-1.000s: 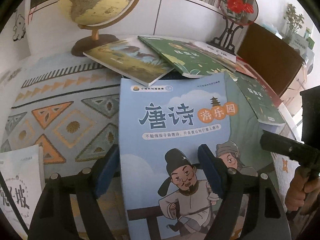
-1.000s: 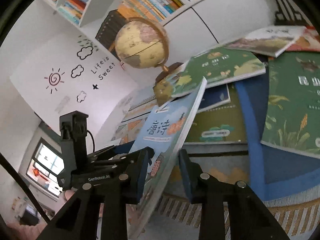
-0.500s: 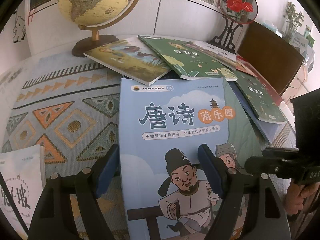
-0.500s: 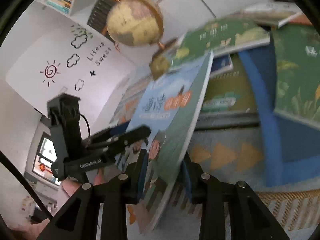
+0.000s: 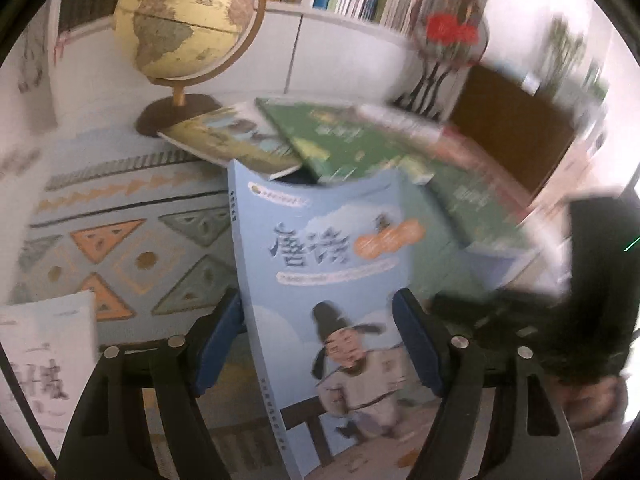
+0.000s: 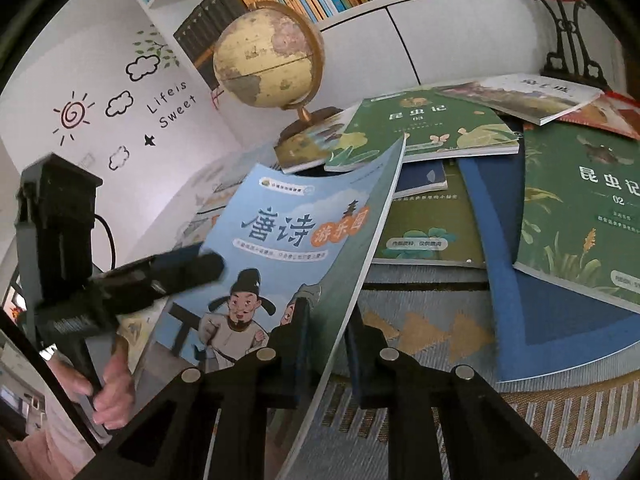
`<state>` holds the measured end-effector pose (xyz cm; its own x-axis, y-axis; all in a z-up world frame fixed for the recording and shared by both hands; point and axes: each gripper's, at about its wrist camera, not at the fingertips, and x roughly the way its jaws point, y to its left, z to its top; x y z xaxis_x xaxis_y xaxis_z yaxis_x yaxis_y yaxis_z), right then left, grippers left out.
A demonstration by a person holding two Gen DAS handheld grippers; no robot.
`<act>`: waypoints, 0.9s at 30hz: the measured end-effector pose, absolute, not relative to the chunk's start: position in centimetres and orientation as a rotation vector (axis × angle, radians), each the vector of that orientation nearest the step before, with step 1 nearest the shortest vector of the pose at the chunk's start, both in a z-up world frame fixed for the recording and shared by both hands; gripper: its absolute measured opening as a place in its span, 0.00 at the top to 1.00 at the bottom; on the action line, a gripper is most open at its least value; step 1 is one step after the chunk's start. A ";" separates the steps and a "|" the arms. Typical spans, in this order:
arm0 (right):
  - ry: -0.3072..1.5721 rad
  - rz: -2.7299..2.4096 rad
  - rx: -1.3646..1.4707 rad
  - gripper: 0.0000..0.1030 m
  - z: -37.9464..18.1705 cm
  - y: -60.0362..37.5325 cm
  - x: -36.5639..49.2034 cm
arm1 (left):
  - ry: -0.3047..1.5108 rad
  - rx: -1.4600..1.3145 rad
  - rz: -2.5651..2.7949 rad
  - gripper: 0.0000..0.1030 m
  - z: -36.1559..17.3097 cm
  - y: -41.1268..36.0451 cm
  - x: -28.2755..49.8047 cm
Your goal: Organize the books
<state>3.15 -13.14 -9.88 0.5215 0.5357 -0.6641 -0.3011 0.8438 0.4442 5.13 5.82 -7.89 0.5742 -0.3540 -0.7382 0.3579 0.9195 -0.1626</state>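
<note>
A light blue picture book (image 5: 320,248) (image 6: 288,232) stands tilted off the patterned tablecloth (image 5: 120,240), its right edge raised and its cover bowed. My right gripper (image 6: 328,320) has that right edge between its jaws, which are closing, and the pads press on it. My left gripper (image 5: 316,304) (image 6: 208,262) hovers over the book's cover near the spine side. Its jaws are closing but stand wide, and nothing is gripped. Behind lies a loose pile of books, among them a green one (image 6: 424,128) (image 5: 340,140).
A globe (image 5: 184,20) (image 6: 264,60) stands at the back left, with a round fan ornament (image 5: 448,32) at the back right. Another green book (image 6: 580,208) lies on a big blue one (image 6: 540,320). A white booklet (image 5: 44,352) lies at the near left. A person's hand (image 6: 108,388) holds the left gripper.
The right jaws have narrowed onto the blue book's edge, and the book has tilted up more steeply. The left gripper has risen slightly and its jaws have narrowed a little.
</note>
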 end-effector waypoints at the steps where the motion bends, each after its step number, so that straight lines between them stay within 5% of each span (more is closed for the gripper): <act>1: 0.888 0.509 0.288 0.84 -9.9 -13.1 3.2 | 0.862 0.054 -0.379 0.34 -8.2 5.3 5.0; 8: 0.860 0.499 0.242 0.84 -9.4 -12.6 2.7 | 0.858 0.062 -0.322 0.65 -8.0 6.2 5.4; 27: 0.855 0.523 0.288 0.84 -8.6 -12.3 1.7 | 0.825 0.024 -0.334 0.67 -6.2 6.7 4.4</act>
<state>1.74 -12.29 -8.59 0.5420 0.5454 -0.6394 -0.3207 0.8375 0.4425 4.40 6.75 -6.23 0.6293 -0.2826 -0.7240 0.3014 0.9474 -0.1078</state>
